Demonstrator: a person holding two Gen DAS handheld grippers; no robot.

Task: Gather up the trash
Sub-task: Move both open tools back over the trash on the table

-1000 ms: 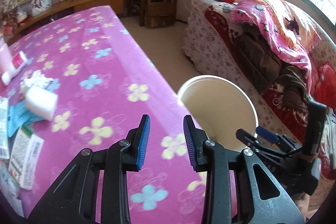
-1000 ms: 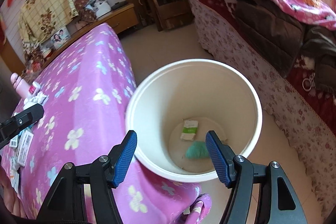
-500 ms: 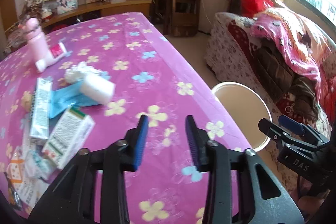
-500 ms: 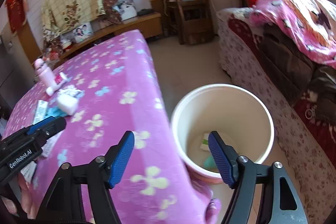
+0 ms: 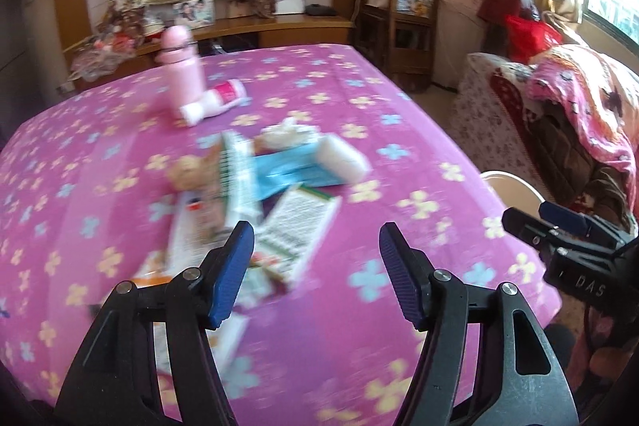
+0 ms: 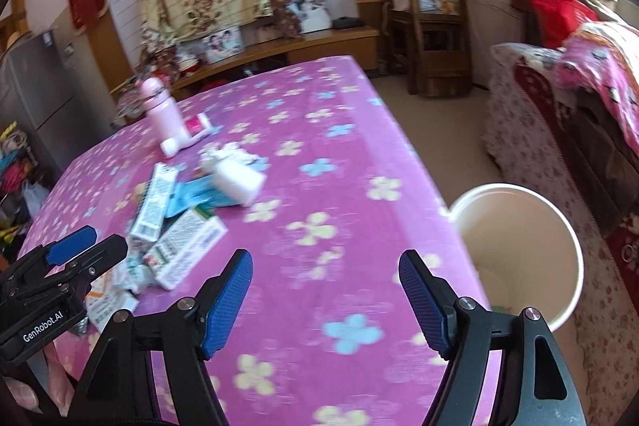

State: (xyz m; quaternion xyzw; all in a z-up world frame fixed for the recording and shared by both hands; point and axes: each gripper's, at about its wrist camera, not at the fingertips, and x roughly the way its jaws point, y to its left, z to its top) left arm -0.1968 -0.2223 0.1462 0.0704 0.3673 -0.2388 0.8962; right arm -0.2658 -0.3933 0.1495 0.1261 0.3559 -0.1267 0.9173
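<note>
Left wrist view is showing the left gripper (image 5: 315, 246) gaping wide and holding nothing, hovering over the near edge of the trash pile (image 5: 259, 194) on the table (image 5: 399, 130). The right gripper (image 6: 325, 276) is likewise spread and empty, with the pile ahead to its left and the bin (image 6: 519, 250) on its right. Boxes and wrappers are looking light, thin and crushable; pinching a box (image 6: 187, 246) across its narrow sides seems best.

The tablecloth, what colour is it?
The tablecloth is pink-purple with yellow and blue flowers, clearest in the right wrist view.
</note>
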